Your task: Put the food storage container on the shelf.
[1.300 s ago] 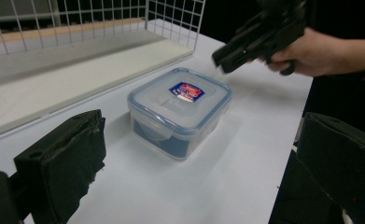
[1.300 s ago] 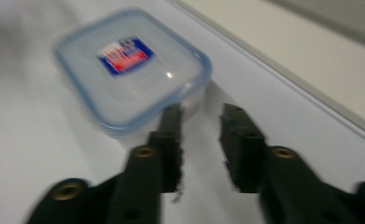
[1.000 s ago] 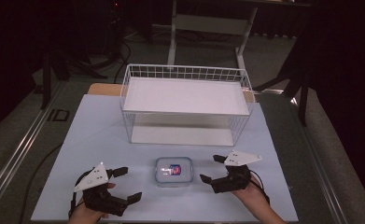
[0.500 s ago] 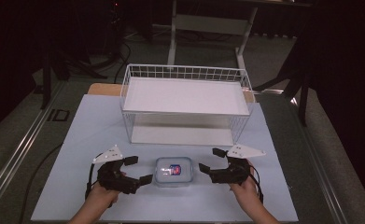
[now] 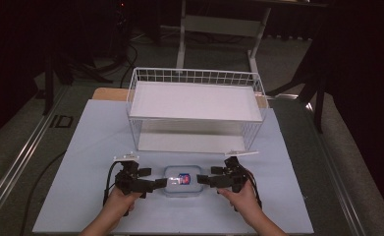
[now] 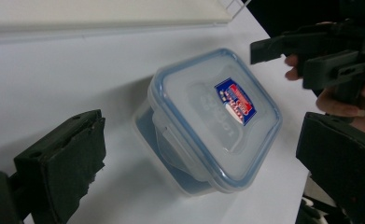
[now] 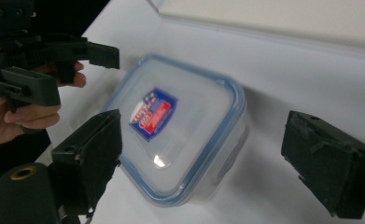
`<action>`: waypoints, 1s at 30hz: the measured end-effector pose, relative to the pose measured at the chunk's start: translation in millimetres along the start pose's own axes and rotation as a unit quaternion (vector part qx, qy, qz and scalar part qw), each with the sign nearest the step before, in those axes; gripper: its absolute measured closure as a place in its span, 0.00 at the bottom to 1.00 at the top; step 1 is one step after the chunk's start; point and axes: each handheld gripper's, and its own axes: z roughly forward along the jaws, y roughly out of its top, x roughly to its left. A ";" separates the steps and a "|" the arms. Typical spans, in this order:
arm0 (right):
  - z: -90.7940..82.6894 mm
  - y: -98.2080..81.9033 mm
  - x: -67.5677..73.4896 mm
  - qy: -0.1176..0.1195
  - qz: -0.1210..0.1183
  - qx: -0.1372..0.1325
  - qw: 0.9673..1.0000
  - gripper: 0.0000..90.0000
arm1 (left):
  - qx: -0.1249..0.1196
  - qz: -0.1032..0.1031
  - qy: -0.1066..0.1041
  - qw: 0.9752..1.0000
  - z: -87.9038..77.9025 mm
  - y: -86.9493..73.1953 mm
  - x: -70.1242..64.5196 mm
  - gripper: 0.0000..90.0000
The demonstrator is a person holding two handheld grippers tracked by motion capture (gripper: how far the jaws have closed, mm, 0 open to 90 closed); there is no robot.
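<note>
High view. A clear lidded food box (image 5: pixel 182 180) with a blue seal and a red-and-blue label lies on the pale blue table sheet (image 5: pixel 81 147), near the person's edge. Behind it, apart from it, stands a white wire basket (image 5: pixel 195 110) with a white board as its top shelf. The left gripper (image 5: pixel 156 184) and the right gripper (image 5: pixel 205 179) flank the box, one at each short side, jaw tips at or just short of its walls; contact cannot be judged from up here. Change noted: a second ago both grippers sat wider apart and nearer the table edge; both have since closed in on the box, the left one by the longer path. Judged meaning: the approach is nearly complete and a two-sided grip on the box is being set up, probably at the lid clips.

Left gripper view. Own jaws stand released, wide apart, the box (image 6: pixel 208 121) between and beyond them, no pad touching it. New here: the side clip on the near wall, folded down and latched. The right gripper (image 6: pixel 311 58) shows across the lid, with fingers behind it.

Right gripper view. Own jaws stand open at their widest, having just been opening a little further, nothing pressed between them; the box (image 7: pixel 180 130) lies between the pads, untouched. New here: the label read from the opposite side, and the left gripper (image 7: pixel 54 65) beyond the far corner, also unclenched.
</note>
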 end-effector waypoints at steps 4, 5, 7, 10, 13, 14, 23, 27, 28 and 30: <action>8.4 -0.3 -2.7 -0.003 0.024 0.021 0.999 0.18 | 0.006 -0.036 -0.006 0.999 8.2 -0.9 5.8 0.07; 9.5 -0.6 -3.8 0.004 0.034 0.025 0.999 0.20 | 0.005 -0.041 -0.015 0.999 9.5 -1.0 6.6 0.09; 10.5 -1.8 -5.6 0.009 0.050 0.022 0.998 0.22 | 0.006 -0.046 -0.022 0.999 11.2 -0.7 6.7 0.15; 12.4 -2.4 -8.1 0.005 0.063 0.026 0.998 0.27 | 0.012 -0.058 -0.027 0.998 15.4 -0.6 7.4 0.18; 15.8 -3.2 -10.5 0.015 0.074 0.036 0.996 0.32 | 0.023 -0.062 -0.017 0.998 18.3 -1.3 7.8 0.23; 17.0 -3.8 -10.7 0.018 0.080 0.044 0.996 0.33 | 0.023 -0.062 -0.017 0.998 18.3 -1.3 7.8 0.24; 18.6 -6.4 -15.9 0.054 0.133 0.070 0.987 0.49 | 0.048 -0.066 -0.026 0.996 21.7 -4.2 5.2 0.44; 16.7 -7.9 -11.8 0.046 0.126 0.069 0.989 0.49 | 0.051 -0.055 -0.016 0.997 19.4 -3.5 0.3 0.47; 15.6 -9.7 -9.4 0.042 0.123 0.063 0.990 0.50 | 0.053 -0.054 -0.015 0.997 18.8 -3.3 -0.3 0.49; 14.4 -11.5 -6.6 0.038 0.116 0.056 0.991 0.50 | 0.053 -0.053 -0.013 0.997 18.3 -3.2 -1.5 0.50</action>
